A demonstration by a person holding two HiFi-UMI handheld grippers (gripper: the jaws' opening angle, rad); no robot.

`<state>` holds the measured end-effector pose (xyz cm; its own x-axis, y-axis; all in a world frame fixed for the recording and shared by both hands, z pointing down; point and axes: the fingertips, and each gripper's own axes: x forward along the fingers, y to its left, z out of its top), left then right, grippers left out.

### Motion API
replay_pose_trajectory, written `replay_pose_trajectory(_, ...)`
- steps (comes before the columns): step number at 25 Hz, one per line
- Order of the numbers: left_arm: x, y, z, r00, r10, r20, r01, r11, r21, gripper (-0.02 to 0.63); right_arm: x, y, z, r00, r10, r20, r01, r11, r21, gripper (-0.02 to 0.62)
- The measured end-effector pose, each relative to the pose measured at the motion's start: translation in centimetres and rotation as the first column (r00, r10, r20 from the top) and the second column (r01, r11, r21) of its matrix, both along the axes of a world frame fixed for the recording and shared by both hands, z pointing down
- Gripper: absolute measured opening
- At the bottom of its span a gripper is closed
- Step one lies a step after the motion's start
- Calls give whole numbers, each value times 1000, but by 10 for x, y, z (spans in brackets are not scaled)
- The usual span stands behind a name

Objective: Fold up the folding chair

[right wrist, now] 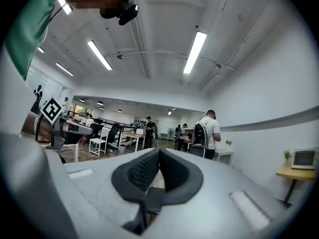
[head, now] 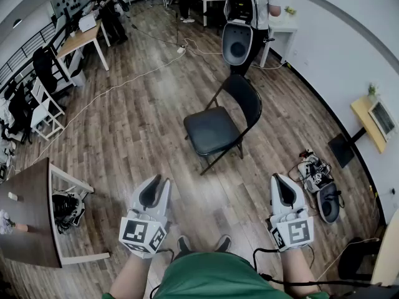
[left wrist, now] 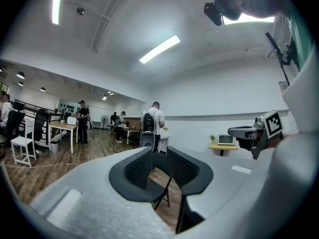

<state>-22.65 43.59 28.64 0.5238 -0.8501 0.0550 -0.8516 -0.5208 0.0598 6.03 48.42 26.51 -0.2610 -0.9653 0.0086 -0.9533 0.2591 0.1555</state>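
The black folding chair point(head: 221, 123) stands unfolded on the wooden floor in the middle of the head view, seat down and backrest to the far right. Both grippers are held level, short of the chair and not touching it. My left gripper point(head: 156, 182) has its jaws a little apart with nothing between the pads. In the left gripper view the chair's legs point(left wrist: 162, 195) show through the gap of that gripper point(left wrist: 159, 159). My right gripper point(head: 281, 180) is shut and empty; in its own view the right gripper point(right wrist: 159, 164) shows its pads meeting, the chair seat point(right wrist: 154, 199) below.
A person with a backpack point(head: 248, 11) stands just beyond the chair at a white table. A dark desk point(head: 25, 210) with a bag point(head: 65, 207) under it is at near left. Shoes point(head: 321, 189) and cables lie at the right wall. More desks and people stand far left.
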Motion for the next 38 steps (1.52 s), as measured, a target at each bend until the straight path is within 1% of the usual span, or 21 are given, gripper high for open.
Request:
replay_pose_trajectory(7, 41, 4, 4, 1000, -18, 10, 18, 1000, -7, 100, 44, 1, 4, 999, -22, 34, 23, 1000, -7, 3)
replay_pose_trajectory(14, 67, 14, 26, 999, -48, 21, 49, 998, -42, 97, 68, -1, 22, 993, -81, 82, 84, 996, -34, 3)
replay_pose_trajectory(17, 72, 13, 37, 998, -55, 37, 57, 996, -65, 97, 76, -9, 31, 993, -88, 83, 92, 994, -53, 3)
replay_pose_trajectory(20, 67, -1, 44, 996, -77, 37, 80, 993, -87, 97, 82, -22, 37, 993, -83, 78, 88, 994, -65, 3)
replay_pose_trajectory(23, 66, -25, 46, 995, -90, 30, 93, 991, -96, 97, 92, -46, 44, 994, -60, 90, 68, 994, -87, 3)
replay_pose_trajectory(26, 66, -62, 51, 996, -83, 37, 86, 992, -94, 97, 96, -75, 50, 995, -37, 90, 46, 994, -103, 4)
replay_pose_trajectory(32, 67, -155, 61, 999, -35, -15, 33, 993, -112, 97, 92, -140, 57, 998, 17, 67, -8, 989, -145, 3)
replay_pose_trajectory(38, 61, -241, 63, 999, 31, -29, -34, 993, -116, 97, 82, -204, 58, 992, 98, 77, -84, 983, -165, 3)
